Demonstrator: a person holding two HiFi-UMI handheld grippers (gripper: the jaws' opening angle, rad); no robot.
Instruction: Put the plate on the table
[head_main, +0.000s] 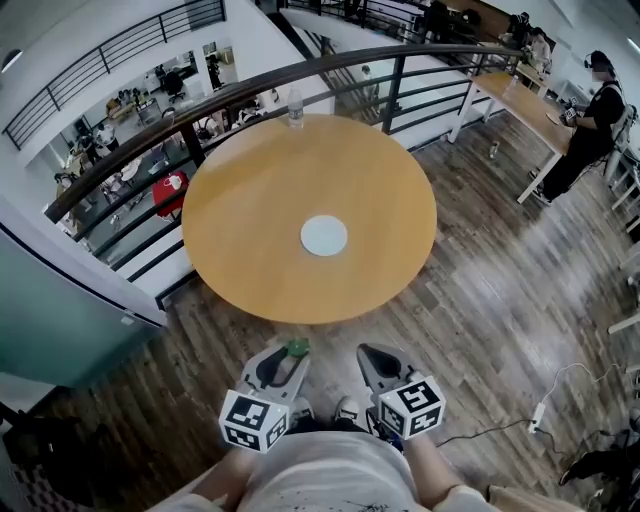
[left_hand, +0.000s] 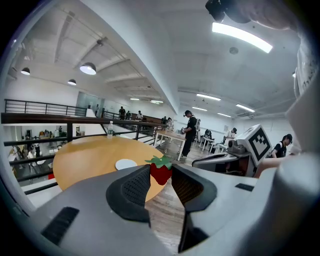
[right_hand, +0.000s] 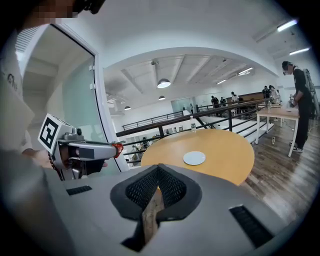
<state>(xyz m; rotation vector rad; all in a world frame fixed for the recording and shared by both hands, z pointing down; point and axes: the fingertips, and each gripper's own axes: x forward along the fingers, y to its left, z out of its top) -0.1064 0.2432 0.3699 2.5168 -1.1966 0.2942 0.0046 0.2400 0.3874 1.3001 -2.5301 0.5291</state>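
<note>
- The flat round white plate (head_main: 324, 236) already lies on the round light-wood table (head_main: 250, 190), a little toward the near side of its middle, flat and with nothing on it.
- From both grippers the plate lies straight ahead and well apart, beyond the table's near edge. Being round, it has no long axis to line up with. It sits about midway between the two grippers' lines, so neither hand is clearly nearer.
- The left gripper (head_main: 293, 352) is held low in front of the person, short of the table, and is clamped on a small red strawberry with a green leafy cap (left_hand: 161, 171), pinched at its tips.
- The right gripper (head_main: 370, 353) hangs beside it, its jaws closed tip to tip with nothing between them.
- A clear plastic bottle (head_main: 295, 108) stands at the table's far edge, well away from the plate.
- By my reading the plate needs no further move.
</note>
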